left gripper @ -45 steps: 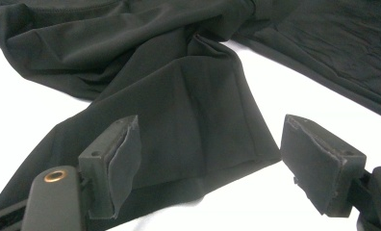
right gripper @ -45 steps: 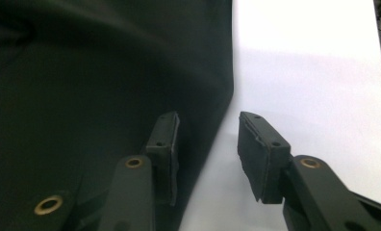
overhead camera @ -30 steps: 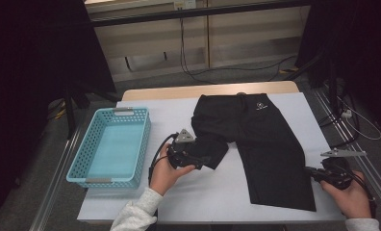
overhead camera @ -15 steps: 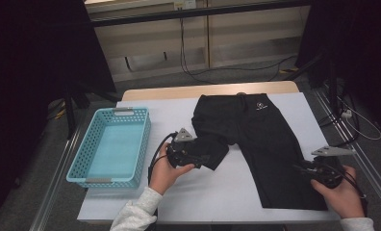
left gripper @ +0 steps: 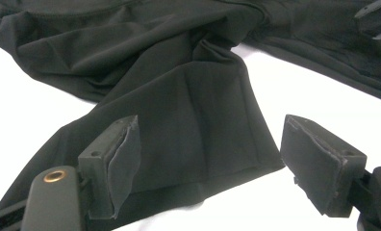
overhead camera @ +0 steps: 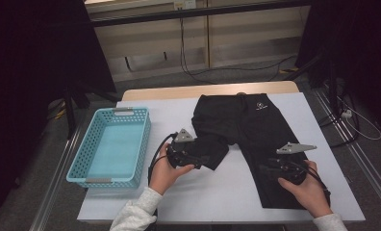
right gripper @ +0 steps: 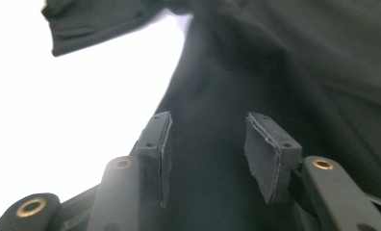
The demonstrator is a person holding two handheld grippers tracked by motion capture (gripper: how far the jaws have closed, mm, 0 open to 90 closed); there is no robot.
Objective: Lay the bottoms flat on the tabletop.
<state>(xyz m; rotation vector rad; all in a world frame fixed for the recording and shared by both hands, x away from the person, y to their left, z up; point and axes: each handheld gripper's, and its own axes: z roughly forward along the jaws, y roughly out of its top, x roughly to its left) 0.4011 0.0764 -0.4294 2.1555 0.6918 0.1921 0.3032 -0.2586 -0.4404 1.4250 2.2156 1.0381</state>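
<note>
High view: fixed above the near edge, facing forward and down at the whole white surface (overhead camera: 179,197), from well back. Left gripper view: low over the surface, very near, looking along its tongs (left gripper: 210,163) toward 12 o'clock across the folded black trousers (left gripper: 193,120). Right gripper view: likewise close, aimed up the long leg. Shared by all three: trousers and surface.

Black trousers (overhead camera: 256,144) flat on white table, one leg folded up.
</note>
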